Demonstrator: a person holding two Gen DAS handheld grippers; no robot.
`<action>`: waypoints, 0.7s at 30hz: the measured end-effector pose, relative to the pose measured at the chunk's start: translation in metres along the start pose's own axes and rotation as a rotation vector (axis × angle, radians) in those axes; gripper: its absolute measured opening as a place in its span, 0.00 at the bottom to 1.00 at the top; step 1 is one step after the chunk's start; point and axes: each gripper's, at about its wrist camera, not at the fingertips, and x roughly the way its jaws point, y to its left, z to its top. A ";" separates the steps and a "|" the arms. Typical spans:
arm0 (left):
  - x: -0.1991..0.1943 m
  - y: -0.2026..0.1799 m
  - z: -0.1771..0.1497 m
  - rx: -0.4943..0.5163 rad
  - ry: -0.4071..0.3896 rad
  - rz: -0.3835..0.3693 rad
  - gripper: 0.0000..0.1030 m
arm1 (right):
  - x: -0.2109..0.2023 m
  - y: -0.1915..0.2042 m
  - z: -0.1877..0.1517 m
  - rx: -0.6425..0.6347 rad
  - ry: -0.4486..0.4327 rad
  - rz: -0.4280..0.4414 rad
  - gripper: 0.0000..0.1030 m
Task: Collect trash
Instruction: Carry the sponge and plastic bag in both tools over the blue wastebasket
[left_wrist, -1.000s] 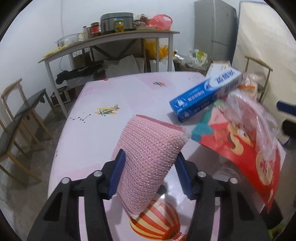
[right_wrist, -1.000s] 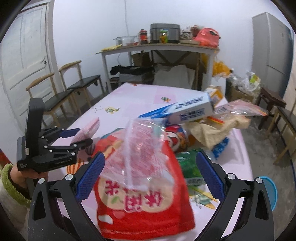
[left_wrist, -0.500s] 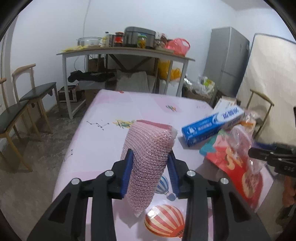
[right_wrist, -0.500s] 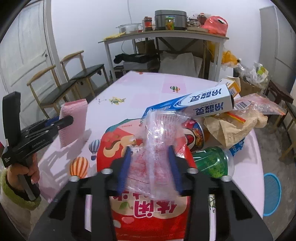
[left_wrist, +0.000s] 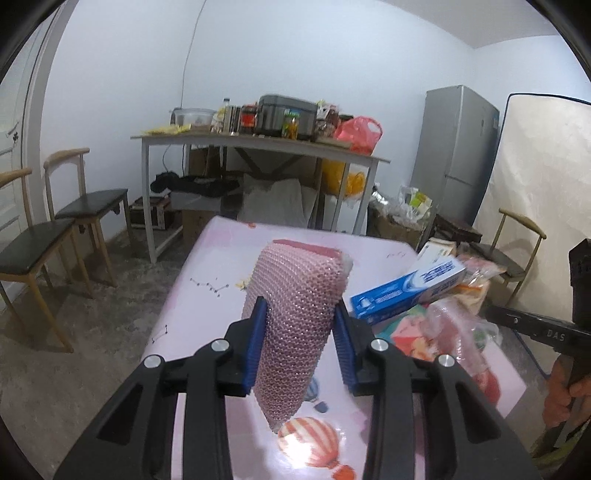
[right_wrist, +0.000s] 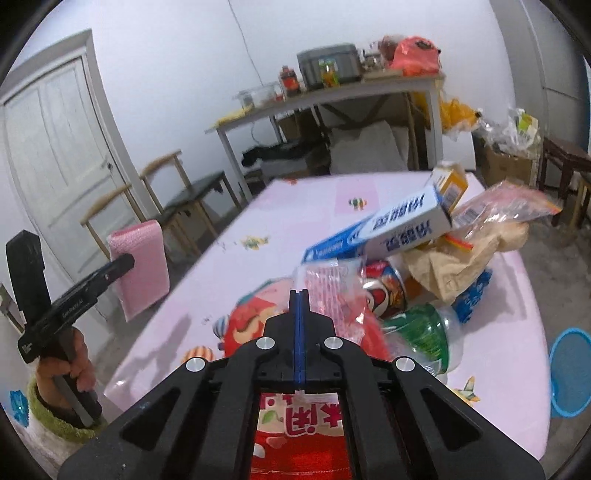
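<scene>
while my left tongs (left_wrist: 299, 354) grip the pink sponge (left_wrist: 299, 317) clear above the table (left_wrist: 207, 266), right tongs (right_wrist: 299, 299) pinch the clear wrapper (right_wrist: 332, 291) over the red bag (right_wrist: 295, 432); lift slowly, keep both squeezed.

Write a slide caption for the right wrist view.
Right gripper shut on a clear plastic wrapper above the trash pile, while the left gripper holds a pink sponge off the table.

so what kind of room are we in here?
Likely a home kitchen or dining room: tall grey fridge, wooden chairs with dark seats, and a side table crowded with jars and a grey cooker.
</scene>
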 end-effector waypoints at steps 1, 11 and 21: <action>-0.006 -0.006 0.003 0.009 -0.011 -0.009 0.32 | -0.006 -0.001 0.001 0.002 -0.014 0.006 0.00; -0.022 -0.052 0.008 0.056 -0.016 -0.061 0.32 | 0.026 -0.005 0.002 -0.024 0.109 -0.014 0.74; -0.033 -0.085 0.007 0.093 -0.007 -0.085 0.33 | 0.035 -0.011 0.003 -0.013 0.147 0.014 0.14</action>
